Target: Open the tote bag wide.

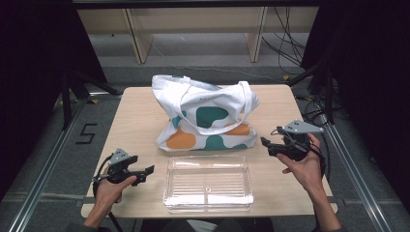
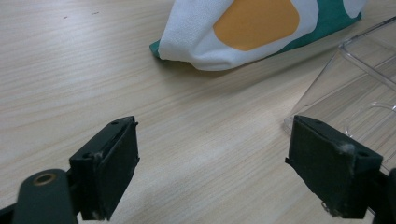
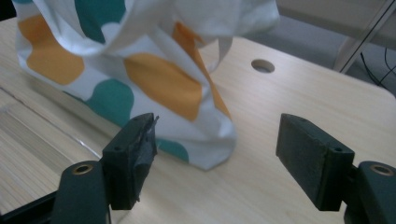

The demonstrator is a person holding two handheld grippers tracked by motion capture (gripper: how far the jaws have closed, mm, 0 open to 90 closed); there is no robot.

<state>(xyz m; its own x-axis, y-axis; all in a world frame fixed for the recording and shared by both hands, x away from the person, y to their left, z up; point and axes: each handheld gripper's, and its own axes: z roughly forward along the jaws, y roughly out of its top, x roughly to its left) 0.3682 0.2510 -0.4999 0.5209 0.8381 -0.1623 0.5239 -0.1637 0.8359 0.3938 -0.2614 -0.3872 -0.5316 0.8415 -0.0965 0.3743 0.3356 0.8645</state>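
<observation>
While the tote bag (image 1: 207,116) is standing at the table's (image 1: 140,111) middle, just behind the clear tray (image 1: 208,183), the right gripper (image 1: 269,143) is hovering beside the bag's right end — jaws wide, nothing between them. The left gripper (image 1: 147,171) is waiting left of the tray — wide too, holding nothing.

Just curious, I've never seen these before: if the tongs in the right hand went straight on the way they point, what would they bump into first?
Probably the tote bag: the right tongs, open and empty, point at its lower corner. Depth is hard to judge.
</observation>
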